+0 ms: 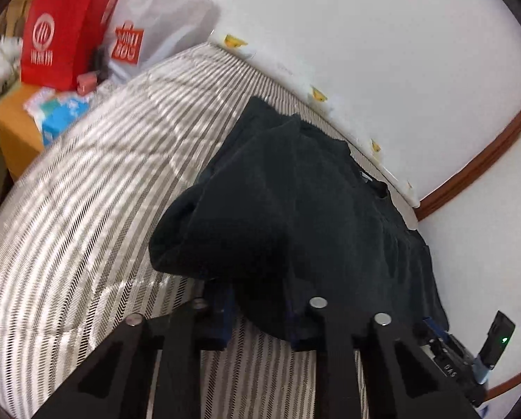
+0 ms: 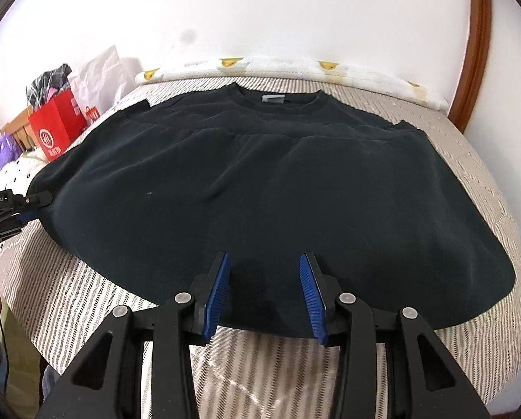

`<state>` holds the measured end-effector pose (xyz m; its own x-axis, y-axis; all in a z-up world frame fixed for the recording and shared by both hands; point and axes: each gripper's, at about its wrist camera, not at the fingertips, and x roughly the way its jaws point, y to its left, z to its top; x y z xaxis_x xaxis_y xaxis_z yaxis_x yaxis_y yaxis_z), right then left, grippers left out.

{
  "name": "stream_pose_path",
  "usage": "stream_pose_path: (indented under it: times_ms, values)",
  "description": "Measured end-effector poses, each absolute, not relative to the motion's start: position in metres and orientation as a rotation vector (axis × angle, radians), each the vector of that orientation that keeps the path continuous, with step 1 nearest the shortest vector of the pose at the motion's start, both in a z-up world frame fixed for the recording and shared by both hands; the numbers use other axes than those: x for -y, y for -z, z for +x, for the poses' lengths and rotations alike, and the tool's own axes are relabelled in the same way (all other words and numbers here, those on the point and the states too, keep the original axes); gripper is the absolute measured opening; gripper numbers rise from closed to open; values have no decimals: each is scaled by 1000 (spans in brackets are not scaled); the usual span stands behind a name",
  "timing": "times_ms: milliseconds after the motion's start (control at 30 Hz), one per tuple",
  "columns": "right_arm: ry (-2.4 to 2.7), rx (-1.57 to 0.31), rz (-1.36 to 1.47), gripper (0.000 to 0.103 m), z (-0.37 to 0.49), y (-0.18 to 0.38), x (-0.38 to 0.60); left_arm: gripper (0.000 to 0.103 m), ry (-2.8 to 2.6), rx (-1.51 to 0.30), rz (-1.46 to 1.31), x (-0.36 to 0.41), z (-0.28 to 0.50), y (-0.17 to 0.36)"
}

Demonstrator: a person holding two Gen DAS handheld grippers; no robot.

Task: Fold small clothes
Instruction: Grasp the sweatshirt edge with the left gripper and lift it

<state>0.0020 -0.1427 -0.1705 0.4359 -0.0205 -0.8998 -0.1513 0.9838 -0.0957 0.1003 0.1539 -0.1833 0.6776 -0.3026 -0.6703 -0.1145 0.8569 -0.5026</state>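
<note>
Left gripper (image 2: 38, 206) pinches the black sweatshirt (image 2: 260, 188) at its edge; right gripper (image 2: 264, 293) half open, empty, above the hem.

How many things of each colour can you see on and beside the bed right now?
Black: 1, the black cotton sweatshirt on the striped bed cover
Red: 2, the red paper shopping bag and a small red box
White: 1, the white plastic bag
Total: 4

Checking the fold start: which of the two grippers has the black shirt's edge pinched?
The left gripper, clamped on the black shirt at its side edge; the right gripper stands open above the hem.
</note>
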Motion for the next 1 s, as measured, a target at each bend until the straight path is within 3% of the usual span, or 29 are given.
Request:
stream_pose_path:
  times_ms: [500,667,1000]
  values:
    - [56,-1008,-98,41,-4,121,226,10,273,-632,-254,-38,99,86]
    - [96,-986,-82,41,-12,109,244,10,386,-648,-204,8,106,87]
    - [144,-998,-70,41,-24,112,266,11,558,-803,-138,80,118,137]
